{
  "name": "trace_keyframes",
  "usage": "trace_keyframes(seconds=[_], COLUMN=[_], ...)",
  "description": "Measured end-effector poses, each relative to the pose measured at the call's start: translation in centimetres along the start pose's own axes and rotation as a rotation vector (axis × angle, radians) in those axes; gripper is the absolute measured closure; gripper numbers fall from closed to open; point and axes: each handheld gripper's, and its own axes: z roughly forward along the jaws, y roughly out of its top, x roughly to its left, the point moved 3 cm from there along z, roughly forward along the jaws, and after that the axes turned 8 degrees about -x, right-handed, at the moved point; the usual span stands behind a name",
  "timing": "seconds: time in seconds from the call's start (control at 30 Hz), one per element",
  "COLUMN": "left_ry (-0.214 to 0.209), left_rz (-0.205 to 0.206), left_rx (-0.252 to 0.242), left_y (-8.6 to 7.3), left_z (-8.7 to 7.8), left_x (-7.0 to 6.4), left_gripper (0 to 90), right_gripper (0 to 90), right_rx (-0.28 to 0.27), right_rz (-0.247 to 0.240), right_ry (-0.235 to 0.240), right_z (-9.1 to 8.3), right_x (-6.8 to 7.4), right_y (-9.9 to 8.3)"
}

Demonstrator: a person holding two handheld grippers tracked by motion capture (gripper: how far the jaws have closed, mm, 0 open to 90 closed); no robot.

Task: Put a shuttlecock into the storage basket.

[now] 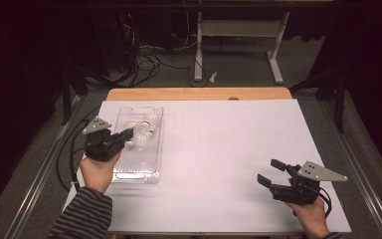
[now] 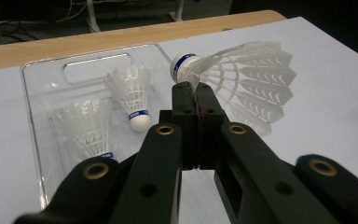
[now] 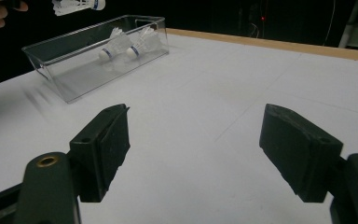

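Two grippers work over a white sheet [image 1: 229,149] on the table, and the clear tray [image 1: 129,175] serves as landmark. Well to the right of the tray and nearer the person, the right gripper [image 1: 271,172] hovers with its jaws spread wide, grasping nothing. At the tray's left edge, the left gripper [image 1: 128,133] is clenched on a shuttlecock [image 2: 242,79], pinching it just beneath the white cork with its blue band, so it hangs above the tray with feathers fanning out sideways. Inside the tray, toward its far end, two more shuttlecocks [image 2: 133,95] lie side by side. Beyond the tray, the table's wooden edge [image 1: 199,93] shows.
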Motion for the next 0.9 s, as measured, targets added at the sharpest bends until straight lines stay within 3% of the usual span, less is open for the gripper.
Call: trace_keyframes(seconds=[0.4, 0.9], left_ry=[0.044, 0.07], left_rz=[-0.012, -0.015], left_rx=[0.009, 0.019], left_y=[-0.5, -1.1], left_z=[1.1, 1.9], left_x=[1.2, 2.0], left_gripper=[89.2, 88.6], right_gripper=[24.8, 24.8], right_rx=[0.002, 0.001], right_rz=[0.003, 0.002], right_ry=[0.002, 0.005], right_z=[0.0, 0.0], right_x=[0.0, 0.0], right_y=[0.0, 0.0])
